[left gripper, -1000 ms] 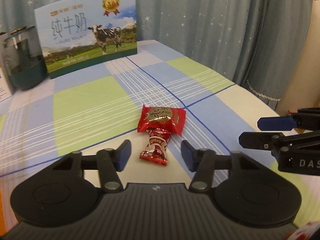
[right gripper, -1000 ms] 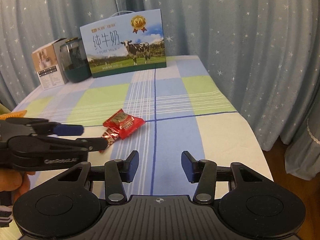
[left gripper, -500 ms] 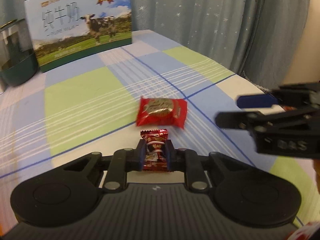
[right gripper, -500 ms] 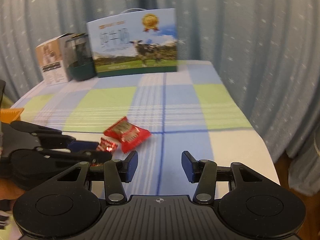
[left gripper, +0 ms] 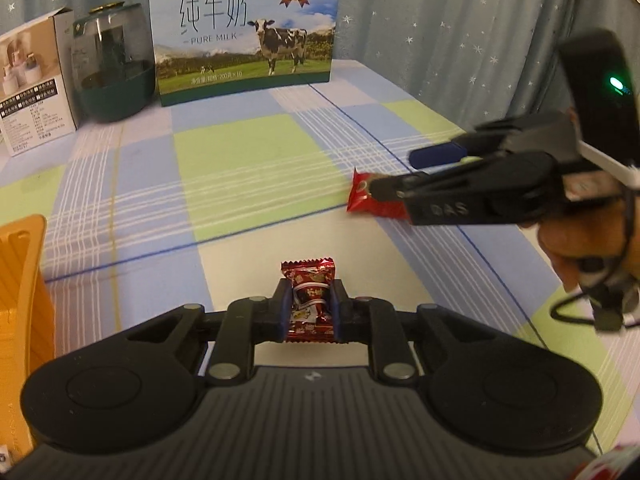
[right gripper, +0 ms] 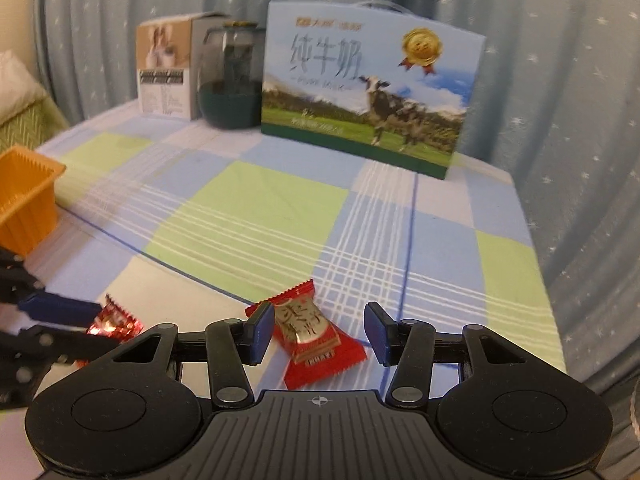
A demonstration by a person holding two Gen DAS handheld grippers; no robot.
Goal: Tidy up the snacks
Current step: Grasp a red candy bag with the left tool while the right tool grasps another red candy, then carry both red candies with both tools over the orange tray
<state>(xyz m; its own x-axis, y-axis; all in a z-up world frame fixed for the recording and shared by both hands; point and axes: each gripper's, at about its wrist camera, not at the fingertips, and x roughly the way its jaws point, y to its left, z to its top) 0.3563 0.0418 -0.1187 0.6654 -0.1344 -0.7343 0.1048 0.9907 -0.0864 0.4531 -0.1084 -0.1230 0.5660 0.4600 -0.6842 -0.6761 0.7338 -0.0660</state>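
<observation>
Pinching the small candy (left gripper: 310,304) just off the bench (left gripper: 240,168), left tool (left gripper: 310,312) is clamped; right tool (right gripper: 318,334) gapes around the red packet (right gripper: 316,340), ungripped. Orange bin (right gripper: 24,196) awaits both.

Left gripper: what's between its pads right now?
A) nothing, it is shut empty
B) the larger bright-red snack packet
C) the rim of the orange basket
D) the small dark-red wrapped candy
D. In the left wrist view the left gripper is shut on the small dark-red wrapped candy, both pads pressing its sides; the larger bright-red snack packet lies between the right gripper's open jaws.
</observation>
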